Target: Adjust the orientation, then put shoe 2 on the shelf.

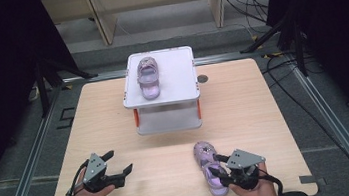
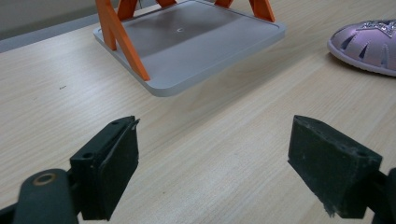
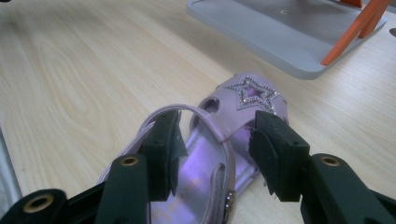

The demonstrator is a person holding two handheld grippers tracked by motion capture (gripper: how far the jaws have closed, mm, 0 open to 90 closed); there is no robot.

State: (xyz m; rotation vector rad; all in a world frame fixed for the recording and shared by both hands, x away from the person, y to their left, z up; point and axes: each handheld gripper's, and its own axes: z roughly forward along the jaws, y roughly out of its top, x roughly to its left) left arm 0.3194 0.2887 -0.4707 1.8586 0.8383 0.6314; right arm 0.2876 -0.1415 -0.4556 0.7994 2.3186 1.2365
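A purple child's sandal point(image 1: 202, 152) with a glittery star point(image 3: 252, 93) lies on the wooden table at the front right. My right gripper point(image 1: 216, 166) is over its heel end. Its jaws point(image 3: 218, 121) stand half apart on either side of the ankle strap, and I see no pad pressing on the shoe. A matching sandal point(image 1: 148, 76) rests on the top tier of a grey shelf point(image 1: 174, 73) with orange legs. My left gripper point(image 1: 121, 161) hovers at the front left, open and with nothing between its jaws point(image 2: 215, 123). The toe of the near sandal point(image 2: 369, 44) shows at the right edge.
The shelf's lower tray point(image 2: 196, 42) sits on the table point(image 1: 265, 117) at the back centre, its corner point(image 3: 280, 28) just beyond the near sandal. Metal rails and cables run along the floor on both sides.
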